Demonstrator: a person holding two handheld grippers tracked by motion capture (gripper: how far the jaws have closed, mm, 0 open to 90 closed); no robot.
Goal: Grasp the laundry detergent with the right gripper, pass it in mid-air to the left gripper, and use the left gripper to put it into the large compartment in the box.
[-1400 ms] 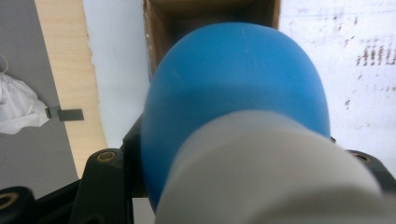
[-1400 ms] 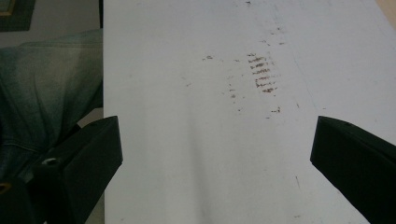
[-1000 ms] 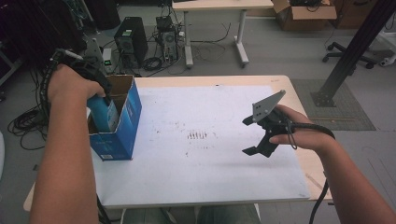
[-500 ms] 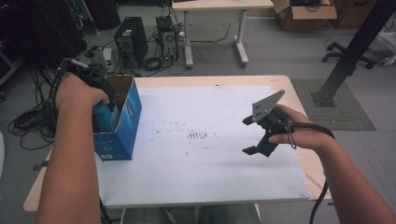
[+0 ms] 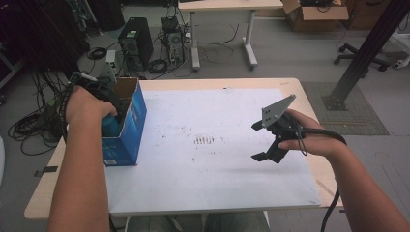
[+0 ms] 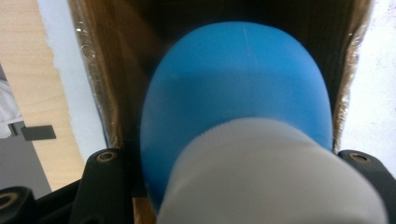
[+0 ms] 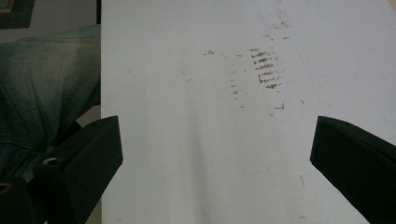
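A: Looking down from the high view, what is seen at the left gripper (image 5: 107, 112)?

B: It is lowered into the open top of the blue cardboard box (image 5: 126, 126), which stands upright at the left edge of the white sheet (image 5: 212, 169) on the tabletop (image 5: 309, 96). A blue bottle (image 5: 110, 126) is seen just below the hand, inside the box.

A: Is the bottle held?

B: Yes. In the left gripper view the blue bottle (image 6: 233, 88) with its pale grey cap (image 6: 271, 177) is lodged between the two black jaws, one at each side of it, and the jaws are pressed against it. The bottle points away from the camera, down into the brown inner walls of the box (image 6: 107, 84).

A: How does the bottle lie relative to that gripper?

B: It is straight ahead of it, cap end nearest the jaws, body further in. Whether the bottle touches the bottom of the box cannot be told.

A: And the right gripper (image 5: 261, 141)?

B: It is held above the right part of the white sheet, well apart from the box, with the grey three-cornered plate on top. Its jaws are spread wide; in the right gripper view nothing is between them but the bare sheet (image 7: 210, 154) with some small dark marks (image 7: 264, 67).
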